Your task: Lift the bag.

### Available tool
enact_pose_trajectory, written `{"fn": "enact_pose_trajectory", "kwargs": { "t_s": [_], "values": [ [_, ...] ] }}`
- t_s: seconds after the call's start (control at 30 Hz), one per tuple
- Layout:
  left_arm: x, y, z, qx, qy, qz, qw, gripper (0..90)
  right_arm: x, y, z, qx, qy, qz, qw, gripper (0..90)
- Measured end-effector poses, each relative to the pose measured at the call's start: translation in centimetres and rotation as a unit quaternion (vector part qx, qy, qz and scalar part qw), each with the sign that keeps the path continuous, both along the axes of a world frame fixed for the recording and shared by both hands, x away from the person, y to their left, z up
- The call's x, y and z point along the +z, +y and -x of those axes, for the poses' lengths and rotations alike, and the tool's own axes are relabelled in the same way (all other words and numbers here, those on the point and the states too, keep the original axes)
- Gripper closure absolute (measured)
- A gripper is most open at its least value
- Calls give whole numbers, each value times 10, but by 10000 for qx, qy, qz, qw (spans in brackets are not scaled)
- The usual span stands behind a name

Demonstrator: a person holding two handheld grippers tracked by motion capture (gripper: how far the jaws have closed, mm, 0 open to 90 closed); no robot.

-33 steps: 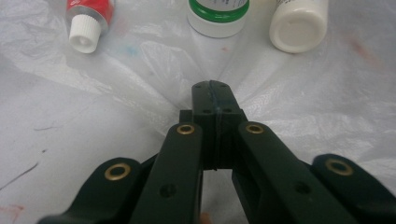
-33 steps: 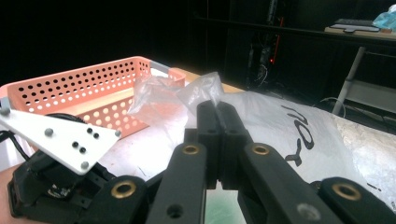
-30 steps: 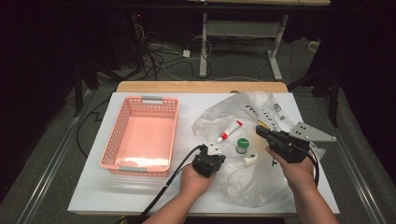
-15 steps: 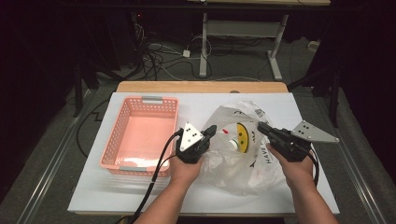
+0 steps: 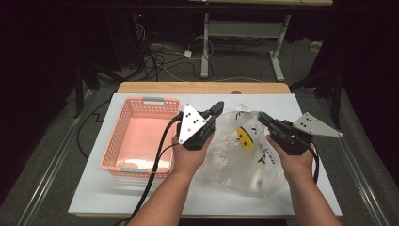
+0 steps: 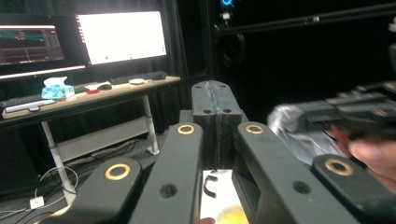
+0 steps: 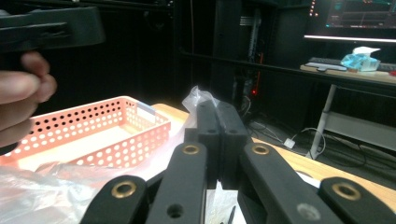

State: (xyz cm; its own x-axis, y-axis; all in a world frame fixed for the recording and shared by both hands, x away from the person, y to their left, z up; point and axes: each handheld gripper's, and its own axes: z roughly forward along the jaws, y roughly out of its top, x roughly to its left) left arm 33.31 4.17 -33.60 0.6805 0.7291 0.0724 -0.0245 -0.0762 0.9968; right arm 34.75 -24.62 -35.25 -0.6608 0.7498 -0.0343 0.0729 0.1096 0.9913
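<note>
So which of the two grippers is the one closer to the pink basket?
The left gripper, held beside the pink basket's right wall. The right gripper is farther off, across the clear plastic bag.

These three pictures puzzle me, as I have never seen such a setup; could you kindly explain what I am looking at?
A person works at a white table, holding a two-jaw tool in each hand. The high view looks down from above; each of the other two comes from a camera riding on one tool, looking along its black jaws. The left hand-held gripper and the right hand-held gripper are both shut, each pinching a side of a clear plastic bag with a yellow smiley print, lifted between them. A pink perforated basket stands on the table to the left of the bag. Desks and monitors stand behind.
</note>
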Motion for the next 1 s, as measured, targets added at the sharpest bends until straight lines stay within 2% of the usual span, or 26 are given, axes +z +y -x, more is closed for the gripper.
{"fn": "enact_pose_trajectory", "kwargs": {
  "t_s": [0.07,0.1,0.13,0.17,0.2,0.27,0.3,0.33,0.37,0.4,0.43,0.47,0.53,0.57,0.6,0.63,0.67,0.7,0.73,0.8,0.9,0.97,1.0],
  "values": [
    [-9,3,5,-3,251,-34,9997,885,0,-2,-3,-40,35,-6,10000,900],
    [-16,6,9,47,312,-104,9994,883,-1,-3,-4,-69,62,-16,10000,900],
    [-25,11,13,38,465,-88,9989,863,-2,-4,-4,-85,78,5,9999,900],
    [-34,15,18,35,748,-6,9972,705,-2,-5,-5,-96,67,26,9999,900],
    [-42,20,24,47,951,45,9954,588,-3,-5,-5,-106,107,29,9999,900],
    [-55,27,40,85,1182,-23,9929,398,-5,-6,-5,-105,114,98,9998,900],
    [-60,29,47,102,1289,-119,9915,321,-6,-6,-5,-110,133,84,9998,900],
    [-64,29,53,107,1461,-247,9889,242,-6,-6,-5,-97,133,113,9998,900],
    [-69,28,57,85,1694,-432,9846,161,-7,-5,-4,-104,165,92,9998,900],
    [-76,26,61,92,1813,-644,9813,120,-7,-5,-4,-91,138,121,9998,900],
    [-85,24,64,167,1883,-899,9778,116,-7,-4,-3,-87,143,124,9998,900],
    [-93,23,63,174,1989,-1014,9746,117,-7,-3,-2,-80,144,124,9998,900],
    [-105,23,58,244,2179,-1051,9700,153,-7,-3,-1,-59,143,153,9998,900],
    [-111,22,54,253,2296,-1033,9674,208,-7,-3,-1,-71,149,145,9998,900],
    [-118,21,49,170,2331,-1073,9664,283,-8,-3,-1,-77,145,146,9998,900],
    [-122,21,47,158,2315,-1046,9671,482,-8,-3,-1,-74,159,129,9998,900],
    [-124,20,46,128,2333,-989,9673,609,-9,-2,0,-79,175,119,9997,900],
    [-125,19,44,97,2241,-987,9695,756,-9,-3,-1,-78,172,127,9997,900],
    [-124,18,43,123,2144,-966,9719,864,-9,-3,-1,-79,169,139,9997,900],
    [-115,19,42,95,1850,-851,9790,881,-9,-4,-1,-82,169,115,9998,900],
    [-90,19,42,100,1344,-579,9892,882,-9,-7,-1,-99,126,118,9998,900],
    [-64,17,39,78,1007,-482,9937,883,-9,-9,0,-131,131,102,9998,900],
    [-55,16,36,84,893,-446,9950,882,-7,-10,0,-147,103,72,9998,900]
  ]
}}
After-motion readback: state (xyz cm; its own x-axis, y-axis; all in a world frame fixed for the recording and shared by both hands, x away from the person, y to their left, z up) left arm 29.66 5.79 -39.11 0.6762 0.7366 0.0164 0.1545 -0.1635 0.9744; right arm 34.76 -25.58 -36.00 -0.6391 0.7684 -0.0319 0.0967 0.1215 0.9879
